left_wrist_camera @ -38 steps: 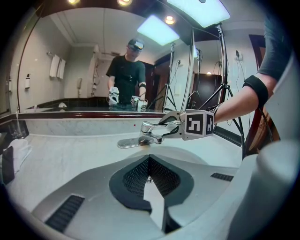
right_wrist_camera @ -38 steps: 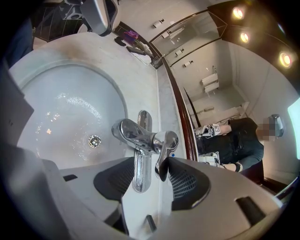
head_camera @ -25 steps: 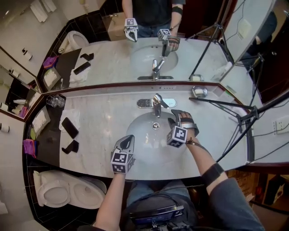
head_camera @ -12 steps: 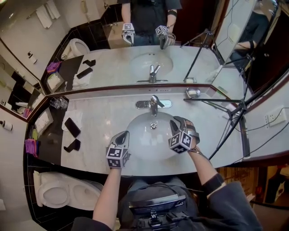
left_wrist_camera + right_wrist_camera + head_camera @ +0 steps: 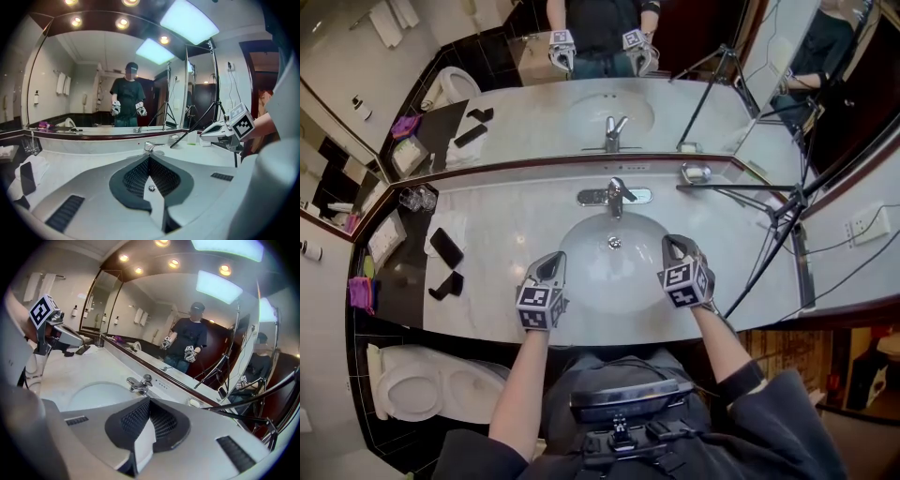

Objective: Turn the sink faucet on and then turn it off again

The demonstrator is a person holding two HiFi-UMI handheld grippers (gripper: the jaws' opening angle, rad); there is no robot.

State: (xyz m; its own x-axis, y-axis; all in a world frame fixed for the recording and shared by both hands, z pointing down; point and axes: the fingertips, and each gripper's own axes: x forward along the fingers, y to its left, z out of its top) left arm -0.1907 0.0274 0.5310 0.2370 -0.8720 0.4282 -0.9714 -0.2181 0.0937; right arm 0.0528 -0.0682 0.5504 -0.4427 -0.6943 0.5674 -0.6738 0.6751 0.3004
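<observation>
The chrome faucet point(image 5: 617, 197) stands behind the white basin point(image 5: 614, 272), its lever lying over the spout; no water shows. My left gripper point(image 5: 555, 264) hovers over the basin's front left rim, shut and empty, well short of the faucet point(image 5: 151, 146). My right gripper point(image 5: 676, 246) hangs over the front right rim, also apart from the faucet point(image 5: 139, 383). Its jaws are closing and meet with nothing between them. Each gripper view shows the other gripper to the side: the right one point(image 5: 220, 130) and the left one point(image 5: 56, 333).
A wall mirror point(image 5: 534, 103) runs behind the counter. Black phones point(image 5: 445, 248) lie on a white towel at the left, with glasses point(image 5: 417, 199) behind them. A soap dish point(image 5: 696, 172) and tripod legs point(image 5: 769, 211) stand at the right. A toilet point(image 5: 412, 394) sits lower left.
My right gripper pulled back from near the faucet to the basin's front right rim, rolled upright and shut its jaws. The left gripper stayed about where it was.
</observation>
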